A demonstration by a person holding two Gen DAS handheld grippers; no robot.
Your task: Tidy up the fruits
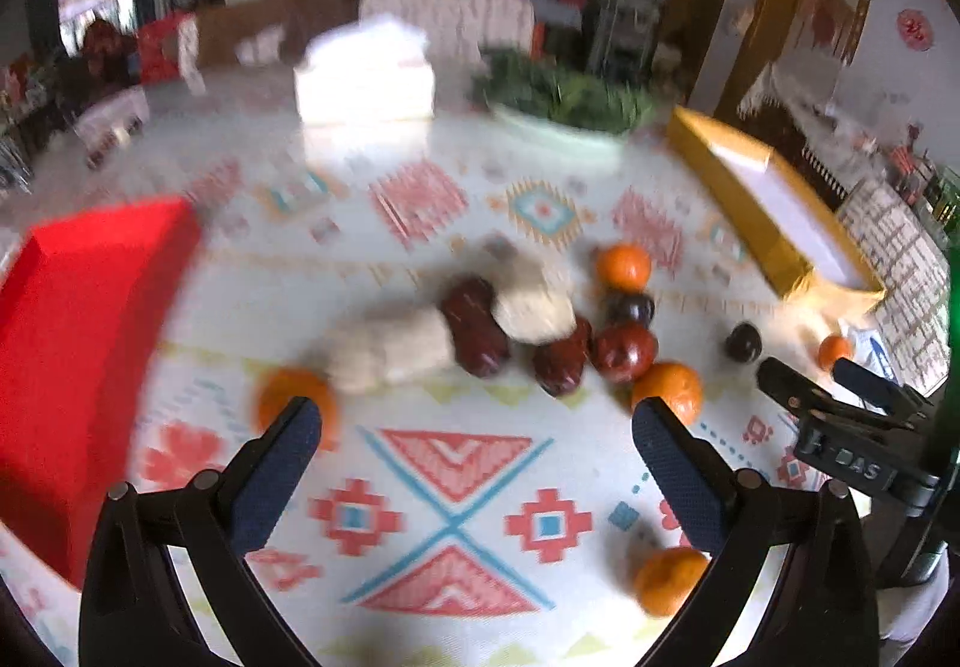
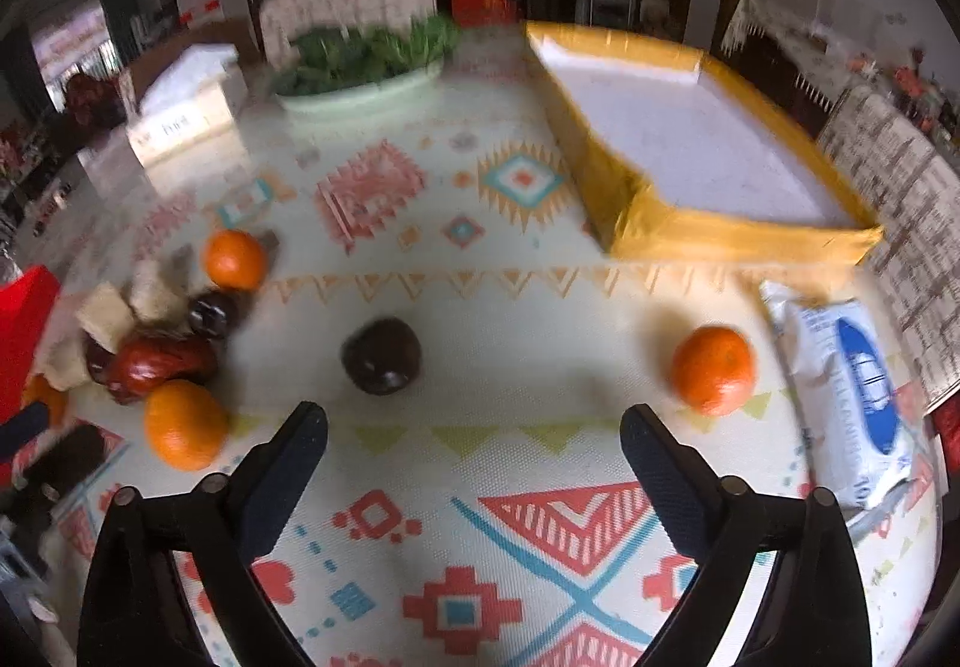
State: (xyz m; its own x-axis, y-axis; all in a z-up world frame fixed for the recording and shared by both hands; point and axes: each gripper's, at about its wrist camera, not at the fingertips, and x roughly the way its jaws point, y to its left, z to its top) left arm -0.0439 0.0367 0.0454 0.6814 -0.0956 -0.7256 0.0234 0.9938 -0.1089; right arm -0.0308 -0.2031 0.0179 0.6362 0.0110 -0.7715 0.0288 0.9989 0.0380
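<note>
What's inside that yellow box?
The yellow box looks empty: only its pale floor shows, with no fruit in it. The near wall hides a strip of the floor just behind it.

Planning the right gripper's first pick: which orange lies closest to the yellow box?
The lone orange beside the white-and-blue packet; the others sit left by the fruit pile.

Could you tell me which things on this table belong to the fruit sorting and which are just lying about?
For the job: oranges, dark plums, red fruits, yellow box, red box.

Lying about: bowl of greens, white box, blue-and-white packet, beige lumps.
</note>
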